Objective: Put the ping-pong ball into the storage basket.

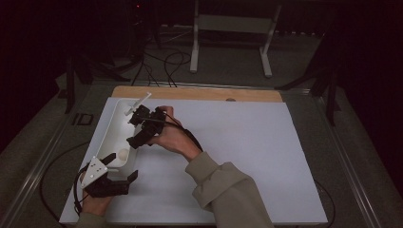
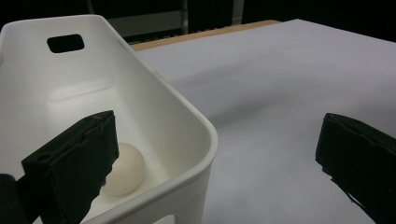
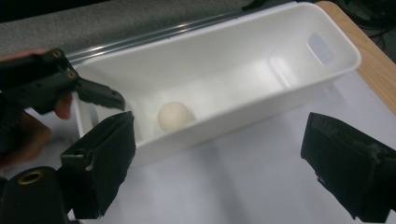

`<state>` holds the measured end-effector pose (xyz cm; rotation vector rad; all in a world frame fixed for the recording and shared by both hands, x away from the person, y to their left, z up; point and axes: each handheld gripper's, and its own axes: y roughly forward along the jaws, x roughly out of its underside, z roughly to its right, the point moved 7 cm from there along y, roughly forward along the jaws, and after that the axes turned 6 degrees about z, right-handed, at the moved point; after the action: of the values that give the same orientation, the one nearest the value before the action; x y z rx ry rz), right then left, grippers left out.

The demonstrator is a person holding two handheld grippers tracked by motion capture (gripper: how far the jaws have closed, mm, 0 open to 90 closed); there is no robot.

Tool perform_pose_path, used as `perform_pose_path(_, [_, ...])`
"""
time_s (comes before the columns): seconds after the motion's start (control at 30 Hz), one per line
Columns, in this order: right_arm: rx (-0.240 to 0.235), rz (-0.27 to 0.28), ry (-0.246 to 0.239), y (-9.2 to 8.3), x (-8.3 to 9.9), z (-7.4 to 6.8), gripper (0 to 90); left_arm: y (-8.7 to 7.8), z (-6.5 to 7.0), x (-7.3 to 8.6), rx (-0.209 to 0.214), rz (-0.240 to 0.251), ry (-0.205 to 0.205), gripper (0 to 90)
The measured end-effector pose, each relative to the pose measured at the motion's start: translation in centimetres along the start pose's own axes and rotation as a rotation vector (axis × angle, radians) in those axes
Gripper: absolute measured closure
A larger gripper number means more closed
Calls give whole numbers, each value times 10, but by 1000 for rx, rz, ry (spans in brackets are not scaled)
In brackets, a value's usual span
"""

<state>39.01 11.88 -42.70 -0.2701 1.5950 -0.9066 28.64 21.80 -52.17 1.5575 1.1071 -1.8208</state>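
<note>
A long white bin (image 1: 110, 124) lies along the left side of the white table sheet. One pale ball (image 1: 123, 154) rests inside it near the person's end, and the same ball (image 2: 125, 169) (image 3: 174, 115) appears in both gripper views. My left gripper (image 1: 124, 165) is open at that near end, one jaw inside the bin and one outside, with the bin's wall (image 2: 187, 109) between them. My right gripper (image 1: 133, 128) hangs open over the bin's right rim, its jaws wide and empty above the bin's side (image 3: 219, 128). The left gripper's jaw tip (image 3: 100, 95) is at the left of the right gripper view.
The white sheet (image 1: 247, 156) stretches wide to the right of the bin. A wooden strip (image 1: 199, 93) borders its far edge. Beyond the table, a white stand (image 1: 233, 28) and cables (image 1: 166, 61) are on the dark floor.
</note>
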Motion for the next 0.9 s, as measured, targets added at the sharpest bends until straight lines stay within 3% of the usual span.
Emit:
perform_pose_path(0.3, [21,6,16,-15,13,12,93,0,0,0,-2,-1,1,0])
perform_pose_path(0.9, [82,-3,69,-47,62,44,92,0,1,0,-4,-2,-2,0])
